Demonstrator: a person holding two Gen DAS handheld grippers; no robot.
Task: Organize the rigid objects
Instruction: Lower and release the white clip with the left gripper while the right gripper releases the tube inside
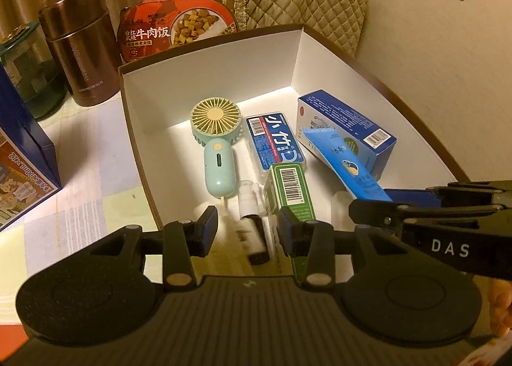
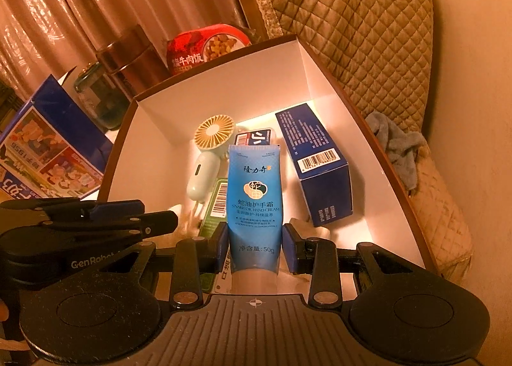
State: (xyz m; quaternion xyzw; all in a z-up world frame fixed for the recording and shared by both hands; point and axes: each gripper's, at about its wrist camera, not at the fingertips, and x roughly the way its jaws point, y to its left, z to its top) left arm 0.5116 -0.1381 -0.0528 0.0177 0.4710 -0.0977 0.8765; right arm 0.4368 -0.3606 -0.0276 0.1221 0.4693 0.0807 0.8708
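Your white box (image 1: pixel 204 84) on the counter (image 1: pixel 96 148) is already crowded, so the likeliest trouble is the hand cream tube (image 2: pixel 254 202) landing askew across the dark blue carton (image 2: pixel 315 170) or the green box (image 1: pixel 292 193) and tipping off them when freed. Your right tool (image 2: pixel 254 247) is pinching that tube near its lower end, holding it just above the box floor. Your left tool (image 1: pixel 246 231) stands spread over the near edge, a small clear spray bottle (image 1: pixel 251 202) lying between its pads, seemingly ungripped; it could roll if nudged. Inside the box, from big to small: the carton, the green box, the mint handheld fan (image 1: pixel 216 148), the blue floss case (image 1: pixel 275 142), the bottle.
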